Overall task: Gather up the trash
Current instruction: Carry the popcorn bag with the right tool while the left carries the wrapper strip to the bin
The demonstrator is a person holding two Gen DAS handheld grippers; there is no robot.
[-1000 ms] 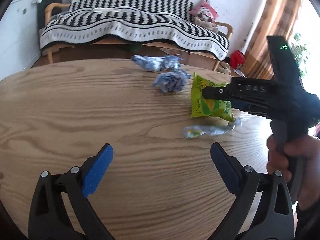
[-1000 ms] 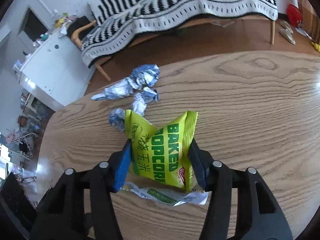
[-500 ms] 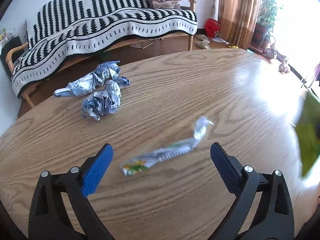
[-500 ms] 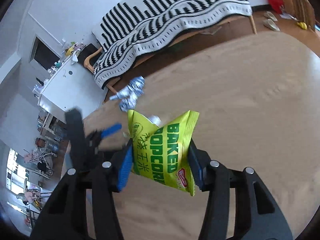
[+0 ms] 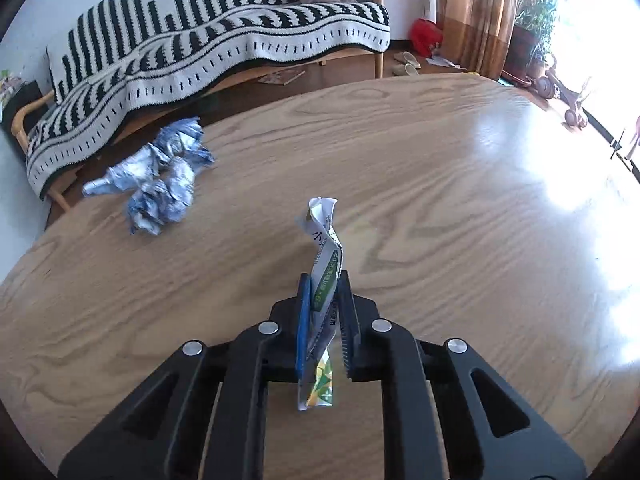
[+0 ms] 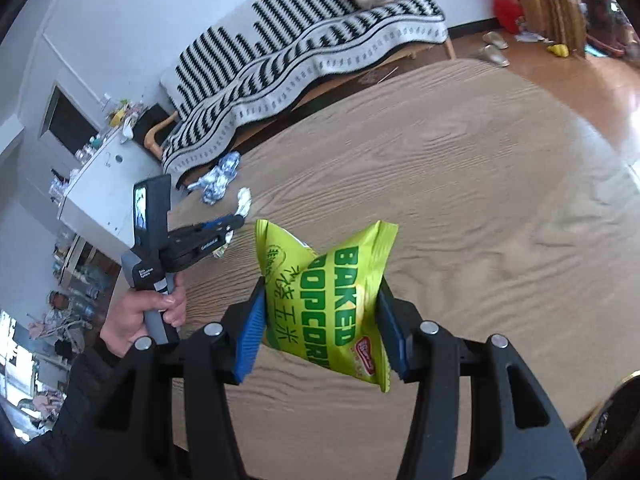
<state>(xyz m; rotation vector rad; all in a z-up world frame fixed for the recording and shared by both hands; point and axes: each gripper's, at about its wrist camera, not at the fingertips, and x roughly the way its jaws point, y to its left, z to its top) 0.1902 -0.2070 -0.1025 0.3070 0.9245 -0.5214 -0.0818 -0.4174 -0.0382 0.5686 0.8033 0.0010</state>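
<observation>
- Left wrist view: left tongs (image 5: 322, 280) just closed, now pinched on a twisted white-and-green wrapper (image 5: 322, 276) (printed strip, upper end sticking up past the tips, lower end hanging below the pads).
- Ahead and to the left of these tongs, well apart: crumpled blue-and-silver wrappers (image 5: 160, 184) lying on the wooden worktop (image 5: 460, 208) near its far edge.
- Right wrist view: right tongs (image 6: 322, 320) about half open, clamped on a yellow-green popcorn bag (image 6: 328, 300), lifted clear of the worktop.
- Left of these tongs: a hand (image 6: 140, 312) gripping the other tool's handle, wrapper at its tips.
- Farther ahead-left: same crumpled wrappers at the worktop's edge.
</observation>
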